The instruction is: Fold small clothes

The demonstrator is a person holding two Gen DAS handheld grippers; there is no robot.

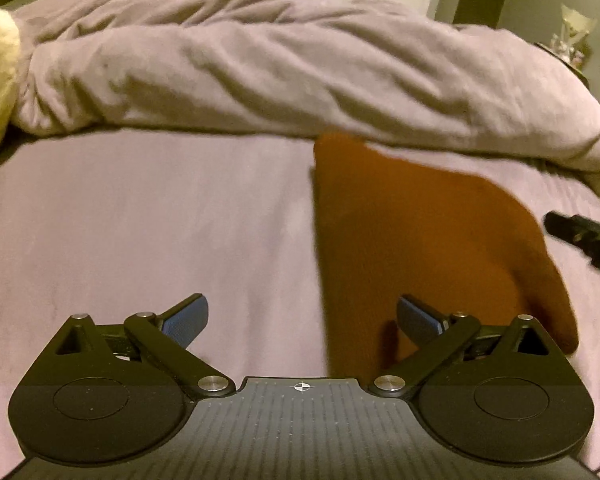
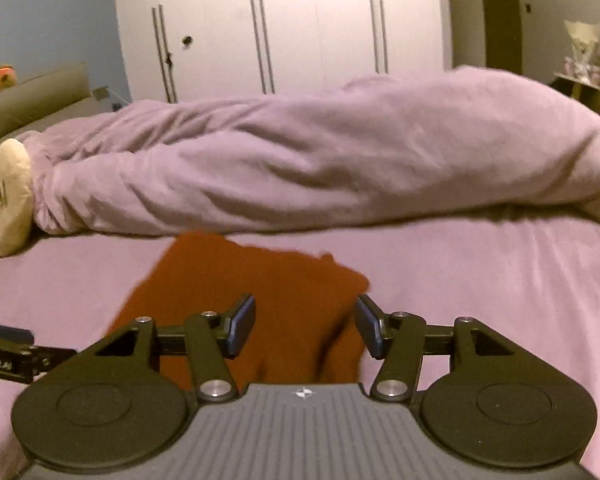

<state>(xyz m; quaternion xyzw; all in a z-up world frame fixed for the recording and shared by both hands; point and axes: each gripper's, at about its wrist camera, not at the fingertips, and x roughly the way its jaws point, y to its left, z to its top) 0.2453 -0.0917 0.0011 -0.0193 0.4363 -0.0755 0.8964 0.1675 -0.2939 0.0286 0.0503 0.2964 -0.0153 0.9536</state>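
A rust-orange garment (image 1: 416, 248) lies flat on the lilac bed sheet (image 1: 160, 220), its left edge straight. My left gripper (image 1: 302, 320) hovers over the sheet with jaws wide open; its right pad (image 1: 418, 320) sits over the garment's near left corner, nothing between the pads. In the right wrist view the same garment (image 2: 268, 280) lies just ahead and below my right gripper (image 2: 306, 326), whose jaws stand open above the cloth with nothing gripped. Part of the right gripper (image 1: 584, 240) shows at the right edge of the left wrist view.
A bunched lilac duvet (image 2: 320, 168) runs across the bed behind the garment. A cream plush toy (image 2: 8, 196) lies at the far left. White wardrobe doors (image 2: 284, 24) stand beyond the bed. The left gripper's body (image 2: 8, 354) shows at the left edge.
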